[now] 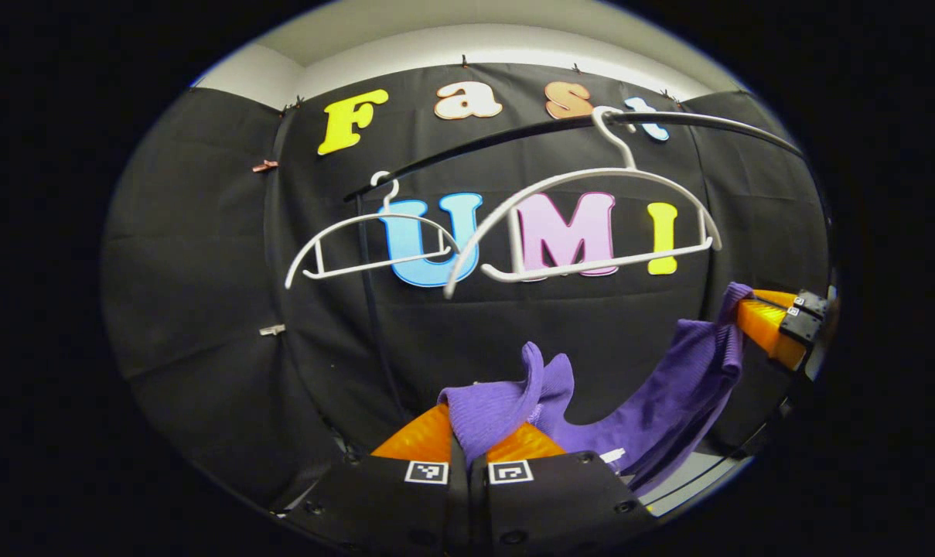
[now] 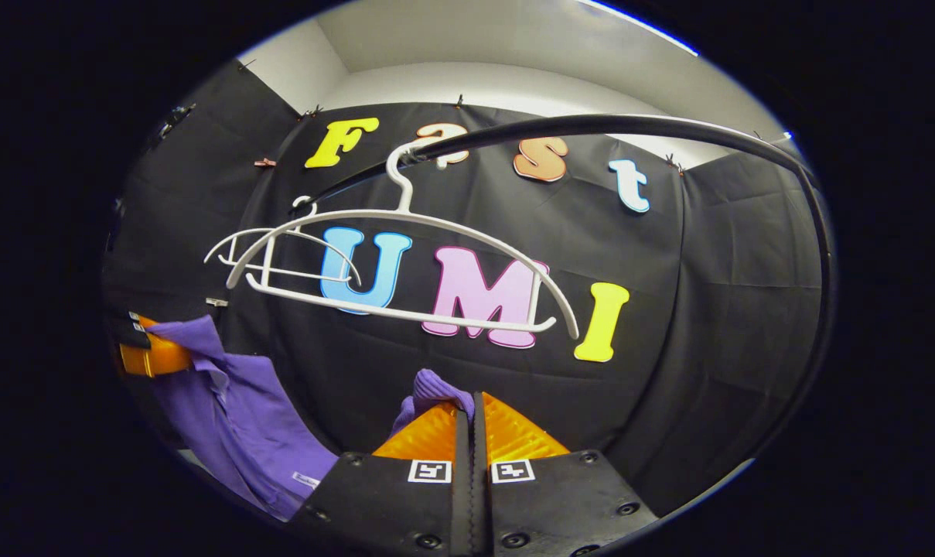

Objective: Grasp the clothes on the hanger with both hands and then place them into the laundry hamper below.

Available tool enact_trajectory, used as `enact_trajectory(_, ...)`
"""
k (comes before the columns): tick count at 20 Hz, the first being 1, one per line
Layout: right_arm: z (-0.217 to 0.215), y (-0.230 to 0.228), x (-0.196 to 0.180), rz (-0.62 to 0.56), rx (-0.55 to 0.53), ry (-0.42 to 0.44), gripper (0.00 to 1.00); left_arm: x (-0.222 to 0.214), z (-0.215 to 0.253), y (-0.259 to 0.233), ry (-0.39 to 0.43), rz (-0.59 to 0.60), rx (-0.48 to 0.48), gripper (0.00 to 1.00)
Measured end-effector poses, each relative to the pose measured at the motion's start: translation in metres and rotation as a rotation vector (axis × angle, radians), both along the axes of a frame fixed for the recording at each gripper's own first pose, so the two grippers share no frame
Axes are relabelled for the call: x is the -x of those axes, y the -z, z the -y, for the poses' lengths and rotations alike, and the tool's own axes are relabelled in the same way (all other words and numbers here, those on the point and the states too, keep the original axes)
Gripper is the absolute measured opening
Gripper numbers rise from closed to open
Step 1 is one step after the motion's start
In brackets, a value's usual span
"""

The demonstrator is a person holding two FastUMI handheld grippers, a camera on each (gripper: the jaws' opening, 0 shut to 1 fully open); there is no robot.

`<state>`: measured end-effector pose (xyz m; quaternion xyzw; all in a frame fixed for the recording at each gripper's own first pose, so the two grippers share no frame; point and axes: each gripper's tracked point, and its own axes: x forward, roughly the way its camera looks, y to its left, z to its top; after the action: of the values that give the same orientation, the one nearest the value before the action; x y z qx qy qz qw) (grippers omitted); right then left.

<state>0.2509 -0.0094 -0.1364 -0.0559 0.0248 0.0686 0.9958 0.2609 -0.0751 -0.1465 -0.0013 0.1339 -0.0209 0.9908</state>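
My left tool (image 1: 469,449) and right tool (image 2: 467,433) both pinch the purple garment (image 1: 653,402), low centre, below two bare white hangers (image 1: 583,224); its small white label (image 1: 612,456) is unreadable.

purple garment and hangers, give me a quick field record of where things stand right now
garment: purple top, off the hangers, slung between both tools
left tool: shut on one bunched end of the fabric
right tool: shut on the other end
hangers: two white hangers, both bare, hooked on the black rail
hamper: cannot tell from these views
stage: garment removed, not yet lowered
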Motion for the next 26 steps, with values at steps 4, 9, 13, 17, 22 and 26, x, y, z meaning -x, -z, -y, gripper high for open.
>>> enact_trajectory(4,-0.015,-0.014,0.013,-0.011,-0.04,-0.06,0.05,0.008,0.032,-0.01,0.065,0.01,0.043,0.05)
enact_trajectory(9,-0.026,-0.033,0.022,-0.029,-0.126,-0.123,0.05,0.016,0.061,-0.038,0.118,0.049,0.125,0.05)
enact_trajectory(13,-0.029,-0.001,0.025,-0.097,-0.122,-0.154,0.05,0.016,0.073,-0.011,0.132,-0.002,0.125,0.05)
enact_trajectory(17,-0.036,0.057,0.029,-0.223,-0.136,-0.185,0.05,0.016,0.085,0.044,0.134,-0.102,0.166,0.05)
enact_trajectory(22,-0.031,0.145,0.034,-0.422,-0.181,-0.176,0.05,0.019,0.098,0.127,0.148,-0.231,0.125,0.05)
enact_trajectory(26,-0.025,0.221,0.043,-0.572,-0.181,-0.161,0.05,0.027,0.102,0.199,0.128,-0.362,0.113,0.05)
